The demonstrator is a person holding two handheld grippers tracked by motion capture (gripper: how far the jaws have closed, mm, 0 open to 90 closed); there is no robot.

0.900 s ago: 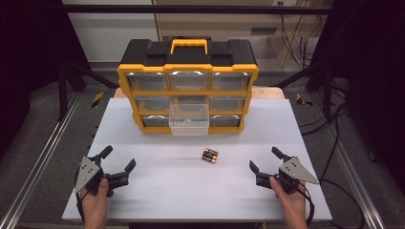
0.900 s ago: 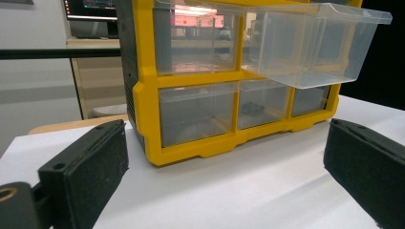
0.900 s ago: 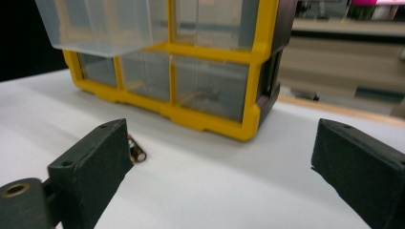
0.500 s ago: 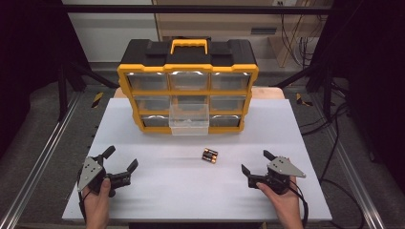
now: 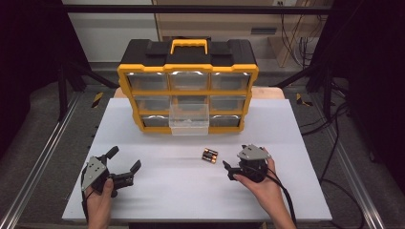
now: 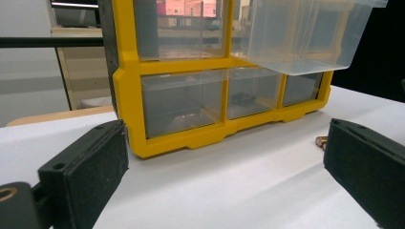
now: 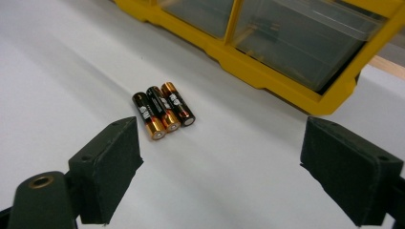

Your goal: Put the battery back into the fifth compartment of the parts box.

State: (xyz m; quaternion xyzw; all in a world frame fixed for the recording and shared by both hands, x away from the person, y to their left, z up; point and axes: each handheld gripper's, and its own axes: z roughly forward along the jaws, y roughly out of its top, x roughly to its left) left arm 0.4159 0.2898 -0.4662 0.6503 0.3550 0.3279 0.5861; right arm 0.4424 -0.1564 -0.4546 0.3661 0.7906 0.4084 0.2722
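Three black-and-copper batteries (image 5: 209, 155) lie side by side on the white table (image 5: 191, 200), in front of a yellow-and-black drawer organizer (image 5: 187, 86). Its middle bottom clear drawer (image 5: 189, 119) is pulled out. My right gripper (image 5: 235, 160) sits open just right of the batteries, jaws wide and empty. In the right gripper view the batteries (image 7: 162, 110) lie ahead and left of the right gripper (image 7: 229, 167), near its left jaw. My left gripper (image 5: 125, 160) rests open at the front left. From the left gripper (image 6: 224, 181), the pulled-out drawer (image 6: 305, 33) hangs overhead and a battery tip (image 6: 321, 141) peeks beside the right jaw.
The organizer (image 6: 181, 138) stands at the back middle of the table with its other clear drawers closed. Metal rails and cables run along both sides of the table. White table surface stretches between the two grippers.
My right gripper has moved left and forward toward the batteries and turned to face them. The left gripper has stayed about where it was.
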